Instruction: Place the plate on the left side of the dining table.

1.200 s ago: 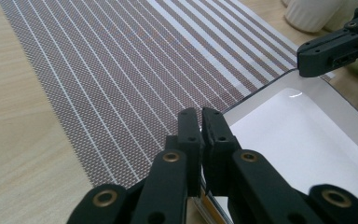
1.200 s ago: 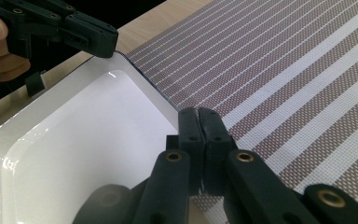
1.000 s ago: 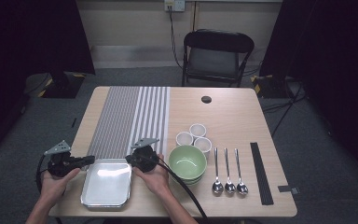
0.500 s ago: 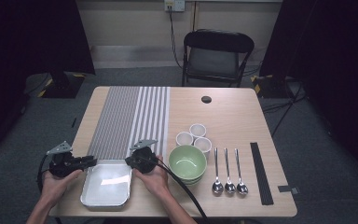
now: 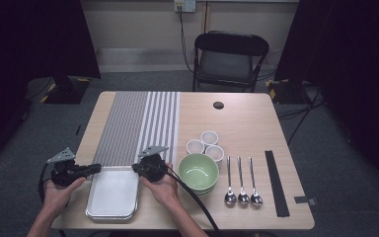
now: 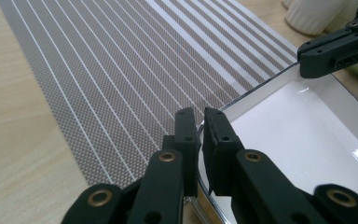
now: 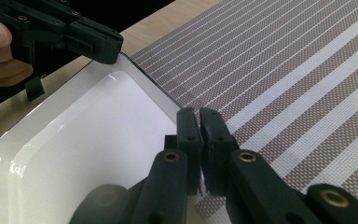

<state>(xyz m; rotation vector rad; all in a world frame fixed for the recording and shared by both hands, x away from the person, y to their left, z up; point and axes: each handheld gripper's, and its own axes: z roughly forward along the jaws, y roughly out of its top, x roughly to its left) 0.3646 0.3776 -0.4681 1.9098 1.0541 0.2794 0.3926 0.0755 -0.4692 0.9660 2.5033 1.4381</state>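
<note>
Tray (image 5: pixel 113 193) rim pinched at its far corners by left gripper (image 6: pixel 200 122) and right gripper (image 7: pixel 198 120), jaws just closed; near edge partly hidden.

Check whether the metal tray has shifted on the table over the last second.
No. The metal tray keeps its far edge at the striped placemat's near edge and the same gap from the green bowl.
</note>
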